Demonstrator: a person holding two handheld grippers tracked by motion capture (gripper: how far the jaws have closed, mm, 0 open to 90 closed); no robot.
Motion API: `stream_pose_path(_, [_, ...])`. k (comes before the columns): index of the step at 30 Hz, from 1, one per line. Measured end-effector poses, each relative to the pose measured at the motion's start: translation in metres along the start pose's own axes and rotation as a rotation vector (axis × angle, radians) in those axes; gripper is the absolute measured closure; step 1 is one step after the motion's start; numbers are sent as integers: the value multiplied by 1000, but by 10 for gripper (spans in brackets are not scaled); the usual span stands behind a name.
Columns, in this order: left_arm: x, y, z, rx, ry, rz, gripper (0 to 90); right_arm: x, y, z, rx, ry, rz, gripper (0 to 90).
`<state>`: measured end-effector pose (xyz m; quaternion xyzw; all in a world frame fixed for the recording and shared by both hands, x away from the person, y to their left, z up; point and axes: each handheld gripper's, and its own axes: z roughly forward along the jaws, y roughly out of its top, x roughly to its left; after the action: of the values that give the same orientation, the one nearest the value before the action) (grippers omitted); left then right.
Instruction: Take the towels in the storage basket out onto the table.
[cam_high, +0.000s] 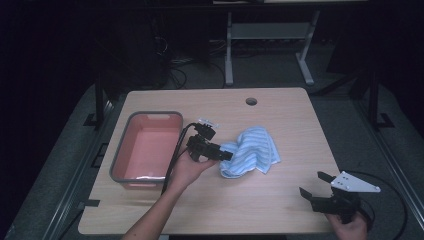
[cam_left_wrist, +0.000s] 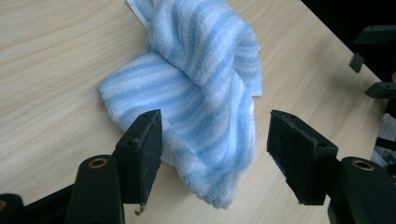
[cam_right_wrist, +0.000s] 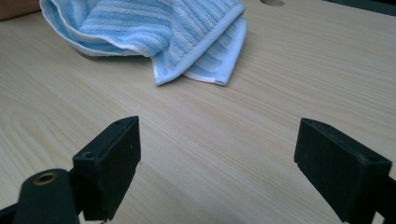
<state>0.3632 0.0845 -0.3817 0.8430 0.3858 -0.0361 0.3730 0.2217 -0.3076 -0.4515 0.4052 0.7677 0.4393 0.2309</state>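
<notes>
A crumpled blue-and-white striped towel (cam_high: 252, 150) lies near the middle of the wooden table (cam_high: 280, 115). My left gripper (cam_high: 227, 155) sits at the towel's left edge, held by a hand coming in from the bottom. In the left gripper view a hanging fold of the towel (cam_left_wrist: 205, 107) lies between the jaws, which stand apart; the left pad (cam_left_wrist: 147, 149) is beside the cloth and the right pad (cam_left_wrist: 294, 154) is clear of it. My right gripper (cam_high: 312, 183) is open over bare table at the front right, well away from the towel (cam_right_wrist: 154, 32).
A pink bin with a grey rim (cam_high: 150, 116) stands at the table's left, just behind the left hand. A round cable hole (cam_high: 251, 101) is near the far edge. Bare wood spreads between the towel and the right gripper (cam_right_wrist: 219, 140).
</notes>
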Motion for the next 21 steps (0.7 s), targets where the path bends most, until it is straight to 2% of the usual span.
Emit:
stream_pose_path(5, [-2,-5,-1,-1,-2,5,355,1,0,1,3,2,1,142])
stream_pose_path(13, [-7,-15,-2,-19,-32,10,349,2,0,2,6,1,5,142])
stream_pose_path(16, [-9,-19,-1,-12,-26,22,344,2,0,2,7,-1,4,142])
stream_pose_path(21, [-9,-26,0,-17,-39,18,338,0,0,1,4,-3,1,142])
